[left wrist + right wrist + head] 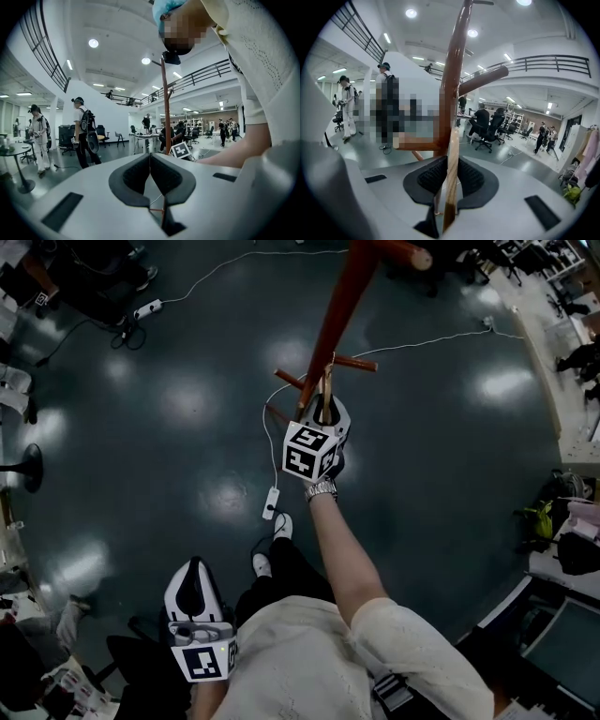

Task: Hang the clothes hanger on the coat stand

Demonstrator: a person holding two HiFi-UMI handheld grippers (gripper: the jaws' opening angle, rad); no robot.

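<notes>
The coat stand (339, 310) is a red-brown wooden pole with short pegs (356, 363) sticking out; it fills the middle of the right gripper view (453, 79). My right gripper (325, 412) is up against the pole, just below the pegs. It is shut on a pale wooden clothes hanger (450, 178), whose bar stands upright between the pads and reaches up beside the pole (328, 382). My left gripper (194, 568) hangs low by the person's body, shut with nothing in it (150, 174). From there the pole (166, 108) shows some way off.
A white cable with a power strip (270, 502) lies on the dark floor near the stand's foot. Desks and clutter (562, 559) line the right side. People (84, 133) stand to the left, and office chairs (490, 129) are behind the stand.
</notes>
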